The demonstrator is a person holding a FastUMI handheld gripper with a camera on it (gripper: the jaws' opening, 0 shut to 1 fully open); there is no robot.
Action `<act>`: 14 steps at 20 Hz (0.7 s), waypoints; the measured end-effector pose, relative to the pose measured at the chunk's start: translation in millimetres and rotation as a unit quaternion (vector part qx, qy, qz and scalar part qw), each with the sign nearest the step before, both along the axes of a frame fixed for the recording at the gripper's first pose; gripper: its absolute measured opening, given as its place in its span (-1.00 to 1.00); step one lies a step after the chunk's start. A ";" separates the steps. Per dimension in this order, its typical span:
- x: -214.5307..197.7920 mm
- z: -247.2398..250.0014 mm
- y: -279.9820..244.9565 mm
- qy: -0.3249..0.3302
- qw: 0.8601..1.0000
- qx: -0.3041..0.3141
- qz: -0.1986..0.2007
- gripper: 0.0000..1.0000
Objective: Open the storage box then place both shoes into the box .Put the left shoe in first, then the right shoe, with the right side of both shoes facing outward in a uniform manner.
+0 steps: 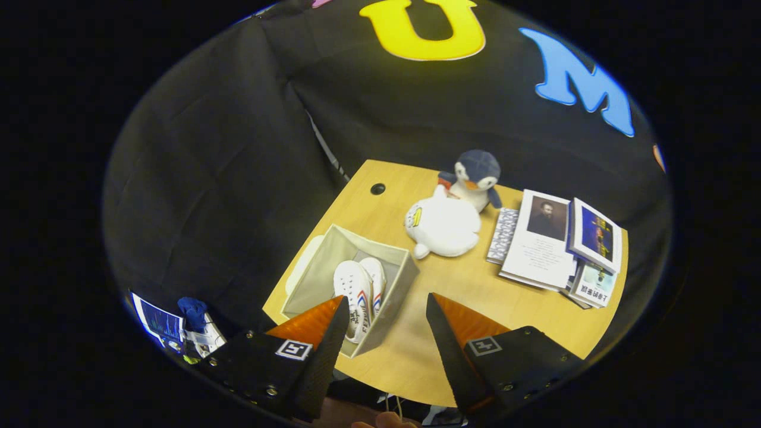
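- While the gripper (385, 309) hangs high above the wooden table (475, 285), its two fingers stand spread wide apart, with nothing between them but bare tabletop far below
- Just beyond the tip of the left finger (324, 333) sits the fabric storage box (324, 261), open at the top, close to the table's near-left corner; the finger overlaps the box's near end in the view
- Inside the box lie two white shoes (359, 291), side by side and touching, their length running along the box toward the fingers; coloured stripes show on the side of the nearer one, and its near end is hidden behind the left finger
- A pale flat piece (300, 264), possibly the box lid, shows against the box's outer left wall; what it is cannot be told for certain
- Beyond the gap between the fingers, past the box, rests a white plush toy (443, 226), and a penguin plush (475, 178) stands upright just behind it, touching it
- Ahead of the right finger (452, 339), well apart from it, lies a stack of books (553, 244), some overlapping, beside the plush toys
- A round cable hole (377, 189) marks the table's far-left corner, beyond the box
- Below the fingers, part of a person's hand (383, 421) is visible
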State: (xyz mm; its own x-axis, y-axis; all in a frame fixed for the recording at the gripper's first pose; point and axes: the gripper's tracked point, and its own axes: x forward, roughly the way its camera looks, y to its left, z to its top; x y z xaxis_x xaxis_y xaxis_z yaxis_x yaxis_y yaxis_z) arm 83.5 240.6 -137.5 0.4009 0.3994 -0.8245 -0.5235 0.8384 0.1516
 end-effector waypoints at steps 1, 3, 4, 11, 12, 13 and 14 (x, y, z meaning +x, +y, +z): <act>-0.5 8.1 -18.7 -0.014 1.000 -0.001 -0.013 0.60; 0.3 22.4 -54.0 -0.042 0.998 0.000 -0.040 0.60; 1.6 33.4 -68.6 -0.064 0.996 0.013 -0.056 0.61; -13.0 105.3 -151.3 -0.277 0.946 0.073 -0.150 0.72; -20.7 113.6 -160.6 -0.311 0.934 0.078 -0.159 0.72; -26.9 121.3 -170.4 -0.342 0.922 0.076 -0.167 0.72; -34.4 128.5 -178.5 -0.373 0.908 0.074 -0.174 0.71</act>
State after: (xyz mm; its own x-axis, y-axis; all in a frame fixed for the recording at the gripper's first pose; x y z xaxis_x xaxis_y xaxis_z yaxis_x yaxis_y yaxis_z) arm 49.1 62.1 -8.9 0.9492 0.2258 -0.2192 -0.2339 0.9722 -0.0111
